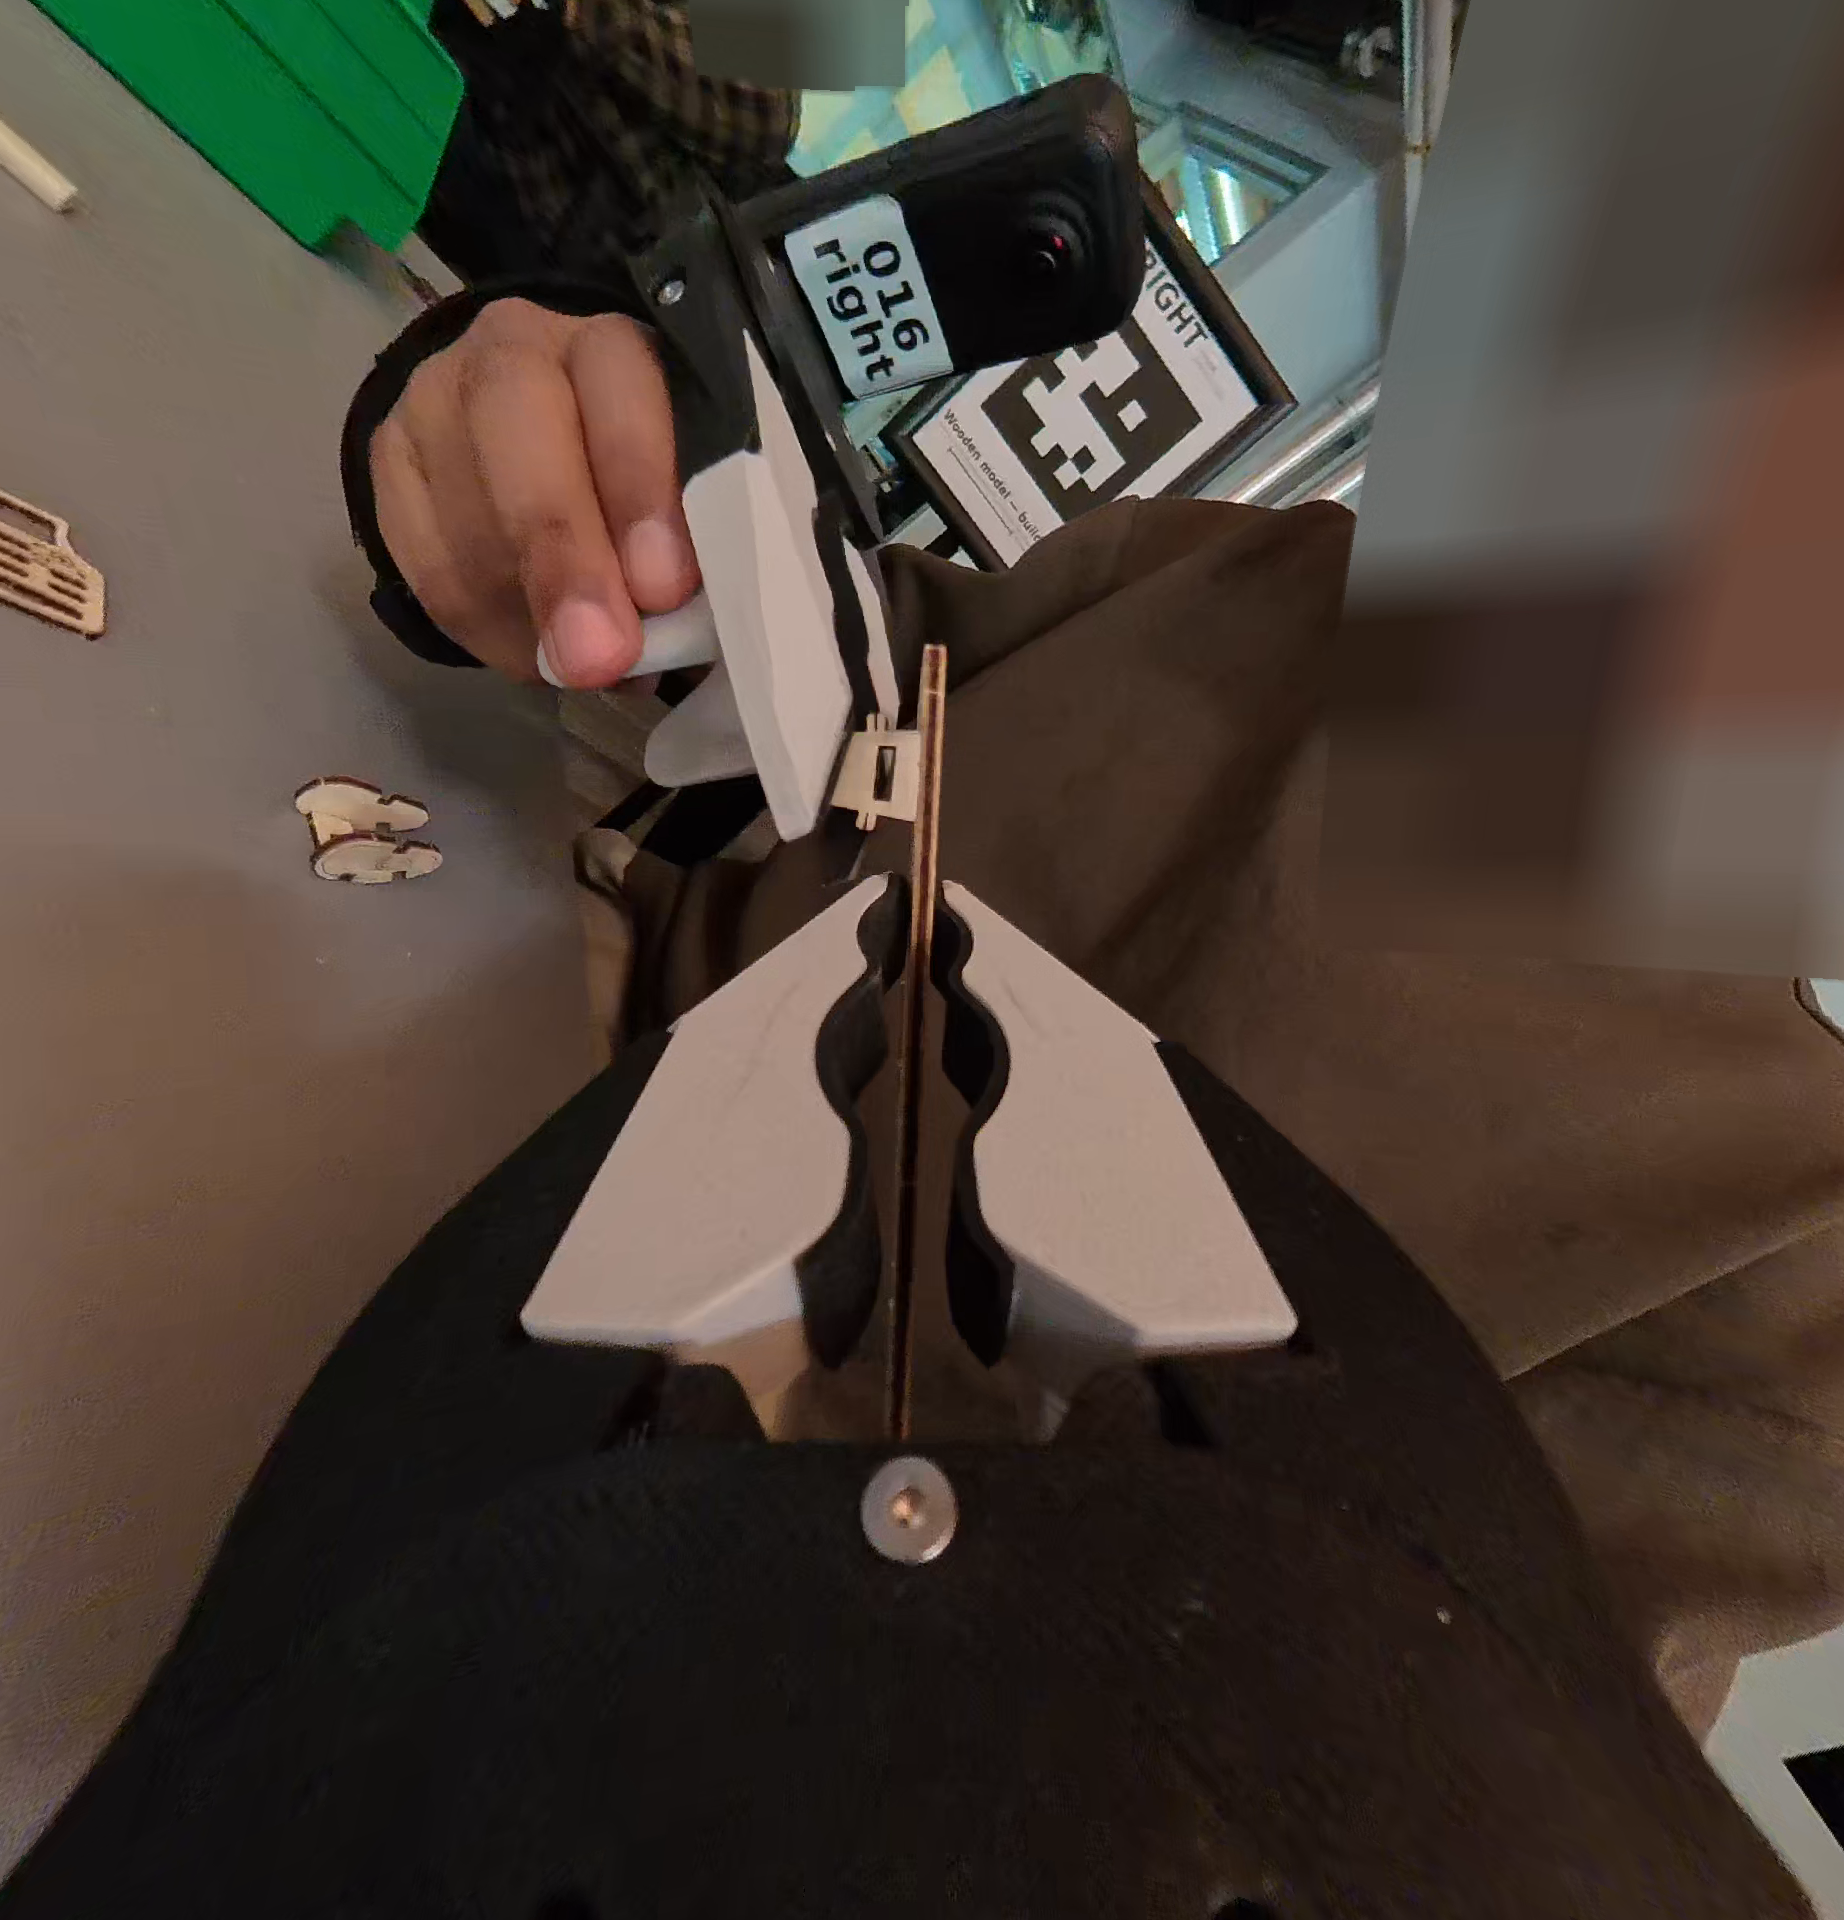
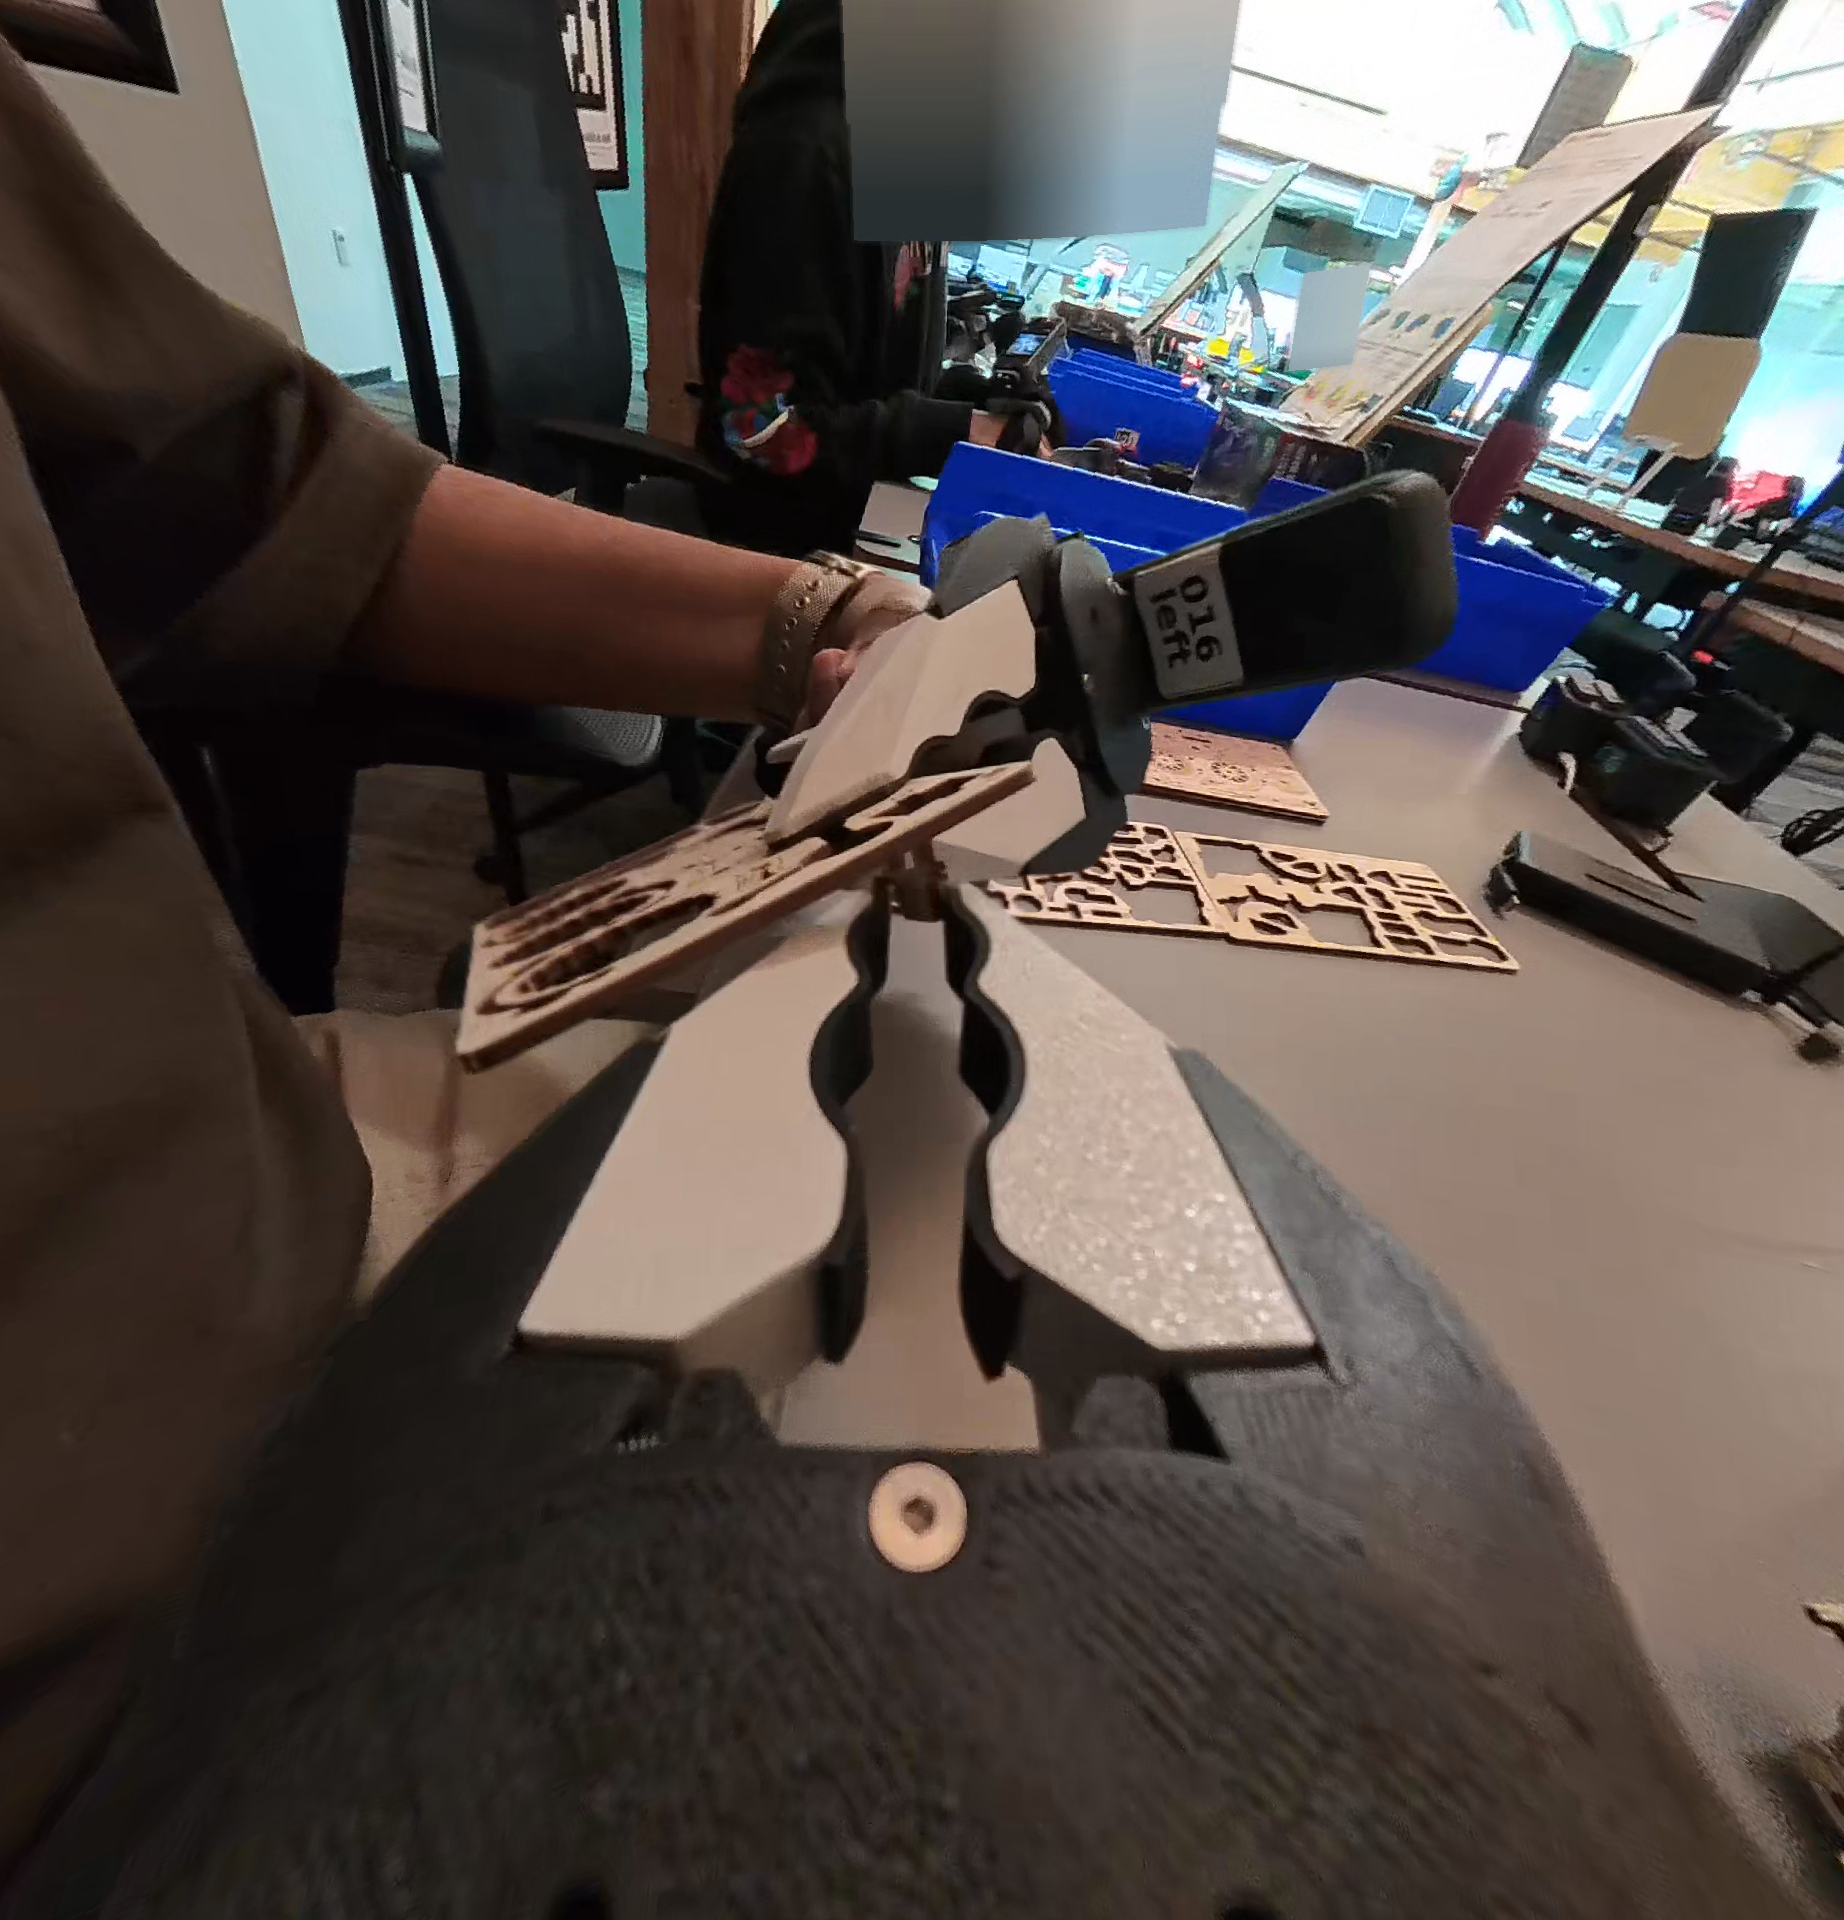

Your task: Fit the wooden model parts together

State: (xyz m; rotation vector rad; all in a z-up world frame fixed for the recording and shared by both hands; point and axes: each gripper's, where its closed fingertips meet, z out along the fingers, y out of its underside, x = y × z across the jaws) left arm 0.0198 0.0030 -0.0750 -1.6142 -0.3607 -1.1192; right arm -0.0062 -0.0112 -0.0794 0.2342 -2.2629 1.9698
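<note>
The left tongs (image 1: 913, 904) clamp the wooden sheet (image 2: 689, 914) edge-on above the surface (image 2: 1520, 1143), while the right tongs (image 2: 913, 904), closed on a small wooden piece (image 1: 882, 774) against that sheet, could snap it if twisted.

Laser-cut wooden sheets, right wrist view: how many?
3. One sheet held in the left tool; one cut-out sheet lying on the grey table; one darker sheet further back by the blue bins. More may be hidden behind the tools.
</note>
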